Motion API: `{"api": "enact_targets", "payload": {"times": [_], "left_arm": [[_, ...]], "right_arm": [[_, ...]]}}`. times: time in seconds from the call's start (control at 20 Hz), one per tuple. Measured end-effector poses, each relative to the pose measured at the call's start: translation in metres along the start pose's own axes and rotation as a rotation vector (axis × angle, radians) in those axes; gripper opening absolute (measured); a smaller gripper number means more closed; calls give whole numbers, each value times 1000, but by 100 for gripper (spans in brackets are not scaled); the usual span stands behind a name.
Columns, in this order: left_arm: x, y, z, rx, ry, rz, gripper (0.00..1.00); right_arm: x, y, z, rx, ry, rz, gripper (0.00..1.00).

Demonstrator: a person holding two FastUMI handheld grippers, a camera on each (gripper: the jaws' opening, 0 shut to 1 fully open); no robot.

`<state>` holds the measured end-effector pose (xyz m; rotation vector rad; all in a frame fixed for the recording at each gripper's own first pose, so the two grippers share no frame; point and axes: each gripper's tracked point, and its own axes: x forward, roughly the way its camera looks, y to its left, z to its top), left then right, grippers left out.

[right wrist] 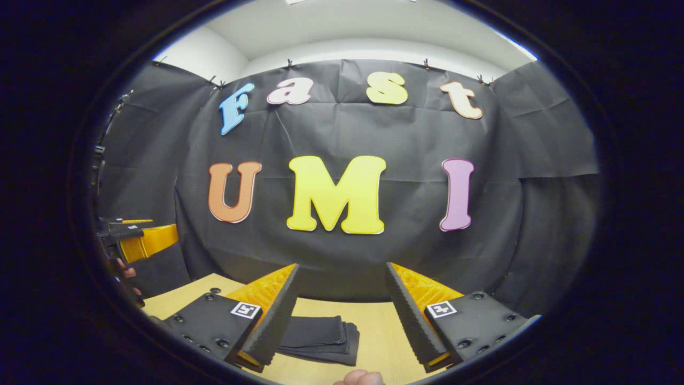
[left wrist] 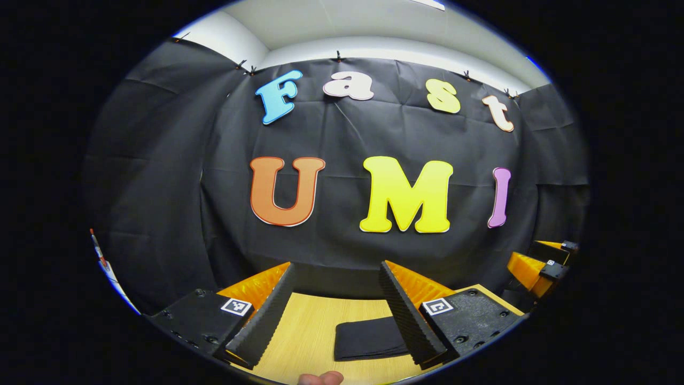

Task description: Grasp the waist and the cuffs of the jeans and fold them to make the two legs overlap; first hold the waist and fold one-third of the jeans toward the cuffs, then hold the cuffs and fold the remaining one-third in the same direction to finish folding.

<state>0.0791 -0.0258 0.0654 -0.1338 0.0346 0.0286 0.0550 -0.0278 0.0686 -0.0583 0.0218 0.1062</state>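
Both claws gape above bare table edging the folded jeans.

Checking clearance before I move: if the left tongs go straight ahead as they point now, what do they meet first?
Probably the black cloth wall. The open left tongs point above the folded jeans on the table; depth is unclear.

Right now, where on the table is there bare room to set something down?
Bare wood lies left of the folded jeans, between the left hand-held gripper fingers, and right of the jeans on the table. The jeans occupy the middle.
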Motion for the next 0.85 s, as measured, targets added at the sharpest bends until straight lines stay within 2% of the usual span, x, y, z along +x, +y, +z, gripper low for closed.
{"api": "enact_targets", "payload": {"times": [0.15,0.25,0.3,0.5,0.85], "left_arm": [[-14,-2,-5,32,-7,12,100],[-17,2,-7,64,-13,23,100],[-19,-1,-7,66,-13,18,100],[-15,-1,-9,75,-6,17,100],[-10,-7,-13,59,10,-6,100]], "right_arm": [[-5,0,-6,-9,-5,-11,94],[-9,4,-11,12,3,-9,98],[-10,7,-11,17,4,-5,95],[-7,12,-8,6,-7,5,94],[-2,15,-7,-2,-15,4,96]]}}
